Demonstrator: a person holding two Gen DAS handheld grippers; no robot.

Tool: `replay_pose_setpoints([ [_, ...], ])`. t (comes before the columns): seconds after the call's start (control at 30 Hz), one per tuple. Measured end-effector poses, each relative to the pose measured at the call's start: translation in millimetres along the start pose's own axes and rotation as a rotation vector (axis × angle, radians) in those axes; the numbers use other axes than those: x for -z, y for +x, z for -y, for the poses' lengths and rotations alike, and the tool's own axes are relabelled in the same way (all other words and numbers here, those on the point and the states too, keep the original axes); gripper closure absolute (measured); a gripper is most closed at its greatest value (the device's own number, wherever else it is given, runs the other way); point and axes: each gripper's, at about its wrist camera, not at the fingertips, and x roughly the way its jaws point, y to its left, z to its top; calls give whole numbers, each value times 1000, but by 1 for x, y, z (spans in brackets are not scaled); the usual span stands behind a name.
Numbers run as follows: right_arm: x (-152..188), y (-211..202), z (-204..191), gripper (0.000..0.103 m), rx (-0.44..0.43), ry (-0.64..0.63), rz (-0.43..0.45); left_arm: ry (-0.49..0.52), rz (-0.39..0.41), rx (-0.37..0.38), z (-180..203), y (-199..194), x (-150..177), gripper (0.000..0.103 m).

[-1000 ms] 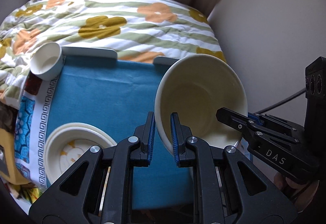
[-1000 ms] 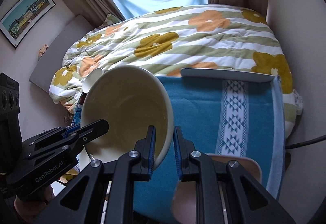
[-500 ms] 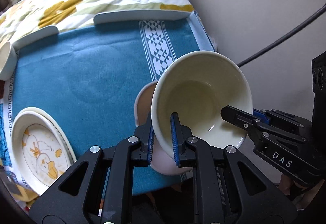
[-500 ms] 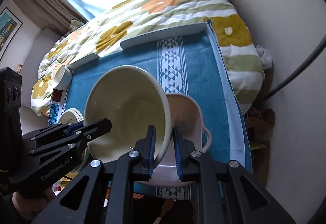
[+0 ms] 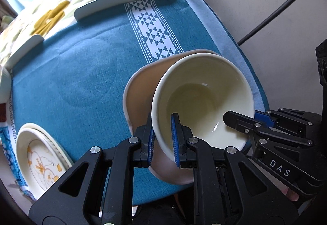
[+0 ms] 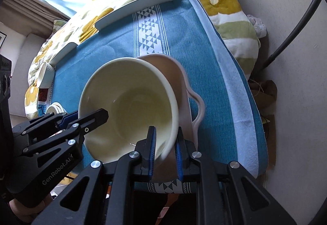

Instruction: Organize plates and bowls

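Both claws are clamped on one cream bowl, each pinching an opposite side of its rim: the left claw grips the near-left wall, and the right claw grips the near-right wall. The bowl is tilted and sits over a pink handled dish, which rests on the blue cloth covering the bench near its right edge; whether bowl and dish touch I cannot tell. A duck plate lies at the bench's near-left corner, well apart. A small white cup stands at the far-left edge. Behind is a flowered bed quilt.
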Motion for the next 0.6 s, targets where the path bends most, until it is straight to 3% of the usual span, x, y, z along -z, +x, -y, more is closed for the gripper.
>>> replay_pose_setpoints([
  [0.6, 9, 9, -2, 87, 39, -15, 25, 112, 22, -126, 11, 16, 7, 90],
])
